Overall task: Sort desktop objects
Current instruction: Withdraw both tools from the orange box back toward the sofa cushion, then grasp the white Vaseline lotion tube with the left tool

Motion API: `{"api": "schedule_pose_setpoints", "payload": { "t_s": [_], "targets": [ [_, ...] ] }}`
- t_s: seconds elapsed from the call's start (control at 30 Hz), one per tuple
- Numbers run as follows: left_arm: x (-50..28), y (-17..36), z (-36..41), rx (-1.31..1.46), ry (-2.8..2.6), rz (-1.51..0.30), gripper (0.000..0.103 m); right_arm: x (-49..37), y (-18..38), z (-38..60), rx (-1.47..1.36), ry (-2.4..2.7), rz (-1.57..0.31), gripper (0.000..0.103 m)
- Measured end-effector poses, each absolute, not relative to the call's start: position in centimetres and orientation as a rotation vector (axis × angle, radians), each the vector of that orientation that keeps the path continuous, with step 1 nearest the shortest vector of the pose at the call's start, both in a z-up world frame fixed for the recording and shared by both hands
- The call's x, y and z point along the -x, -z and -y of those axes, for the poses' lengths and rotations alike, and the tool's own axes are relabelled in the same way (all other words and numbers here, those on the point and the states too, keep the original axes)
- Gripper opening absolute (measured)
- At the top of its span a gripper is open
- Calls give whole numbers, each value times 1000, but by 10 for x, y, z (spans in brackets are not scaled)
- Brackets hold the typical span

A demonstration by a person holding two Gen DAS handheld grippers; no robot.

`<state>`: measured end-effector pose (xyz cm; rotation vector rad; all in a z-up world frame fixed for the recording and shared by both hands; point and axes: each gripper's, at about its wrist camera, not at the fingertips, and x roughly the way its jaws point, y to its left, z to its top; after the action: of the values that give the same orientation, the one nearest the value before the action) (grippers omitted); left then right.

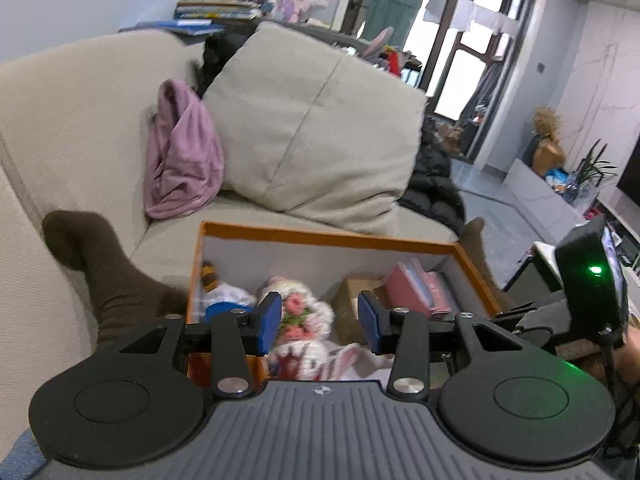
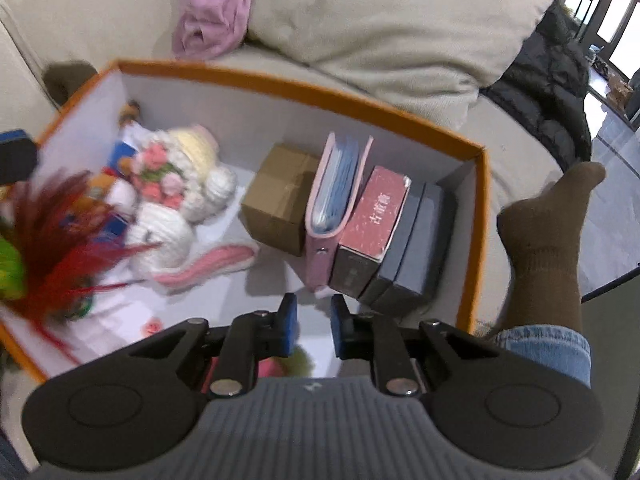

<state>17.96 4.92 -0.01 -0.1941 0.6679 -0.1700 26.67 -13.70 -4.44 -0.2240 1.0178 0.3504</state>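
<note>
An orange box [image 2: 476, 216] with a white inside sits on the sofa. It holds a white crocheted bunny [image 2: 176, 200], a brown carton [image 2: 276, 196], a pink binder [image 2: 332, 208], a red book [image 2: 376, 208] and a dark case [image 2: 416, 248]. A red feathered toy [image 2: 60, 232] lies at its left side. My right gripper [image 2: 314, 328] is open and empty above the box's near edge. My left gripper [image 1: 320, 322] is open and empty over the box [image 1: 320, 236], with the bunny [image 1: 304, 320] seen between its fingers.
Beige sofa cushions [image 1: 312, 128] and a purple cloth [image 1: 180, 160] lie behind the box. A person's brown-socked feet [image 2: 544, 232] rest on either side of it; the other [image 1: 104, 268] is in the left wrist view. A black jacket [image 1: 432, 184] lies at the sofa's right.
</note>
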Motion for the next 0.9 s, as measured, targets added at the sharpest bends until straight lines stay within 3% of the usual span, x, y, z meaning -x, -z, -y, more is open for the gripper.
{"api": "schedule_pose_setpoints", "payload": {
  "t_s": [0.33,0.4,0.43,0.67,0.9],
  "targets": [
    [-139,-26,-12,95,280,-623,49,-176,-11,152,58,-459,-699,26],
    [-127,-28,-6,51,280,-616,49,-160,-13,155,46,-472,-666,33],
    [-121,-29,-3,30,281,-612,49,-153,-12,156,46,-476,-664,38],
    [-79,-22,9,-16,383,-671,49,-97,6,167,47,-495,-656,38],
    [-47,12,16,-38,410,-804,49,-68,51,173,44,-447,-814,38]
  ]
}}
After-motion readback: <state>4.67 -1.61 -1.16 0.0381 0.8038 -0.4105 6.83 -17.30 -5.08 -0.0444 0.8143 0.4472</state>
